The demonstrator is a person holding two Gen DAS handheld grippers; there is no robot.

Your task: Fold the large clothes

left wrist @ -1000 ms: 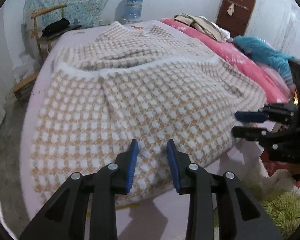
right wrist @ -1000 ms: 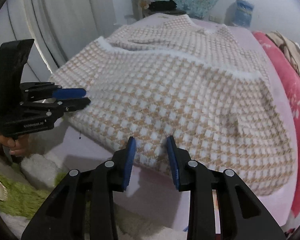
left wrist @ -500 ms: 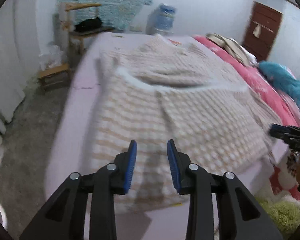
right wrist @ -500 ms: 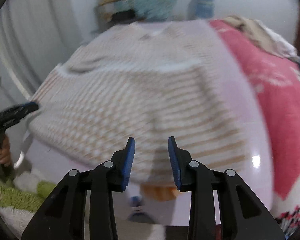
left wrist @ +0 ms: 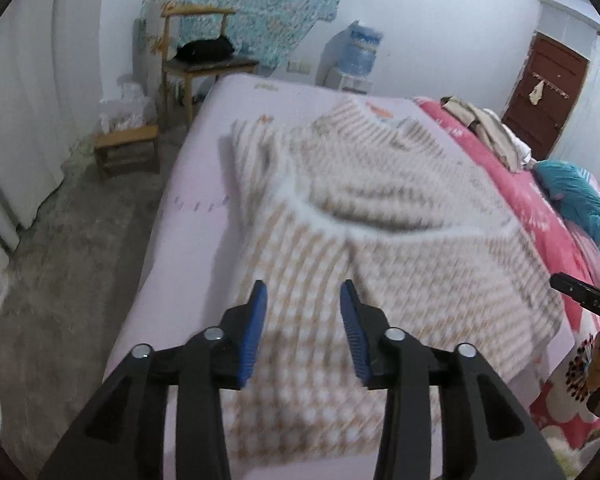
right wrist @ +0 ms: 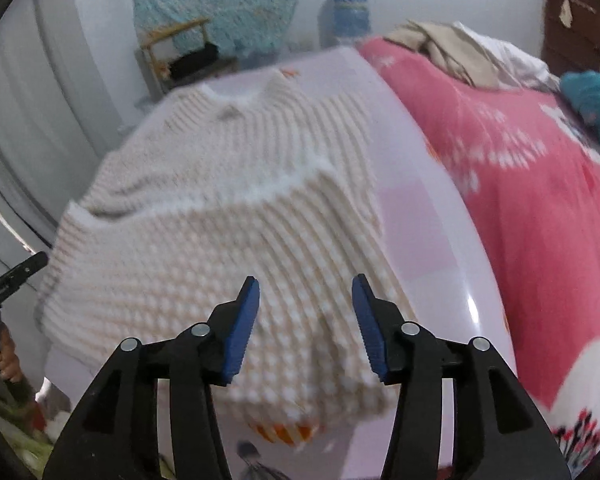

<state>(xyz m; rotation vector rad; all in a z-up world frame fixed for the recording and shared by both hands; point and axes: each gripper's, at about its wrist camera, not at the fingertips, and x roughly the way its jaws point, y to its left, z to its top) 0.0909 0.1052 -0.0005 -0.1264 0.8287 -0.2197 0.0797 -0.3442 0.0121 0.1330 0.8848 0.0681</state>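
A large beige-and-white checked knit sweater lies spread on a pale lilac bed sheet, partly folded with a fluffy white hem across its middle. It also shows in the right wrist view. My left gripper is open and empty, above the sweater's near left part. My right gripper is open and empty, above the sweater's near right corner. The right gripper's body shows at the right edge of the left wrist view. Both views are blurred.
A pink flowered quilt with piled clothes covers the bed's right side. A wooden chair and small stool stand by the bed's far left corner. A water bottle is at the back wall. The concrete floor is left.
Both grippers have swung apart and forward: the left towards the sweater's left side, the right towards its right corner. Both stay open and empty. The sweater has not moved.
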